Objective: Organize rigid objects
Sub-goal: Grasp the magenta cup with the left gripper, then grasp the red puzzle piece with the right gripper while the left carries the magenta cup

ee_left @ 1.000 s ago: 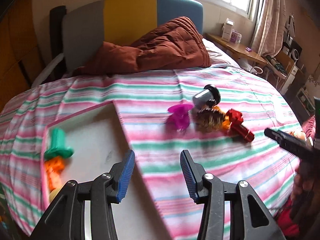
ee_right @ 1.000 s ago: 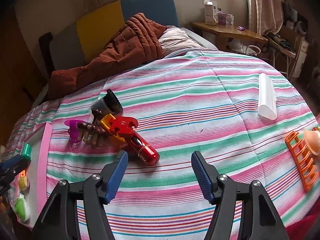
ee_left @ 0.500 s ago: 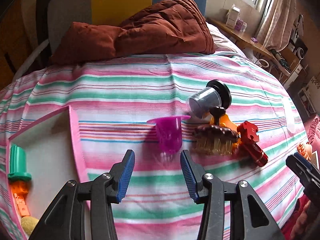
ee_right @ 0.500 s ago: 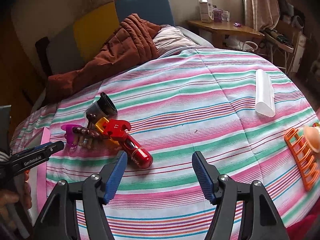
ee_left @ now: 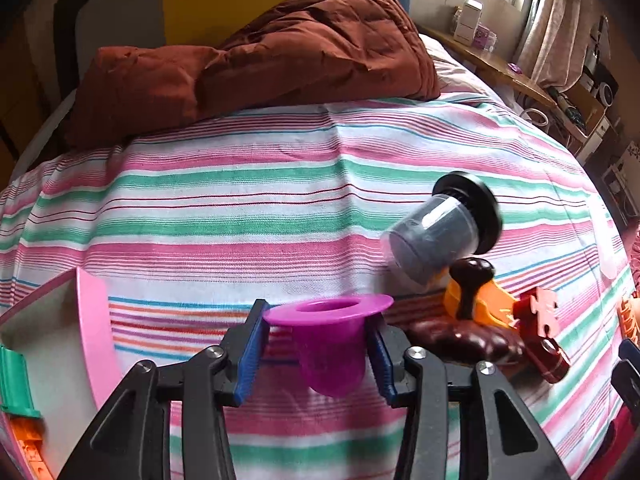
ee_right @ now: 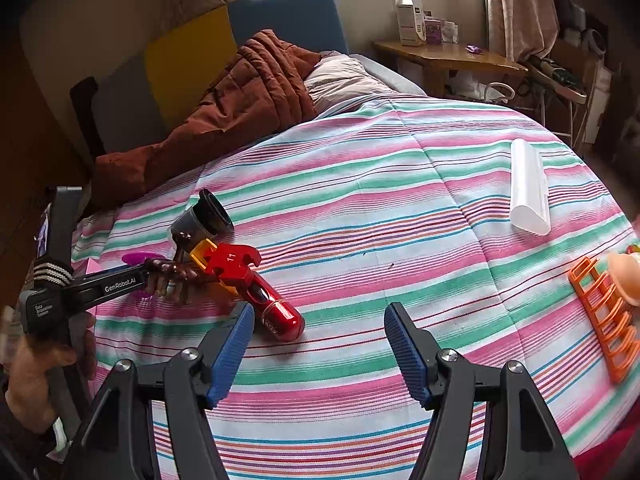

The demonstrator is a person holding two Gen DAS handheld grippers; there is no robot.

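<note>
A purple plastic cup [ee_left: 332, 352] stands rim up on the striped bedspread [ee_left: 240, 208], between the blue pads of my left gripper [ee_left: 316, 344]. Its jaws are closing; the left pad still shows a gap from the cup's body. Just right of the cup lie a brown brush [ee_left: 464, 336], a grey jar with a black lid [ee_left: 440, 236], a yellow piece [ee_left: 484, 304] and a red toy [ee_left: 540, 332]. In the right wrist view my right gripper [ee_right: 318, 344] hangs open over bare bedspread, with the red toy [ee_right: 256, 288] just beyond its left finger.
A pink-rimmed tray [ee_left: 94, 328] at the left holds a green piece [ee_left: 14, 376] and an orange one. A white tube [ee_right: 528, 188] and an orange rack [ee_right: 604, 316] lie at the right of the bed. A brown quilt [ee_left: 260, 48] is piled at the headboard.
My left gripper has moved from over the tray across to the purple cup and come down around it, and its jaws have narrowed. The right gripper has stayed put.
</note>
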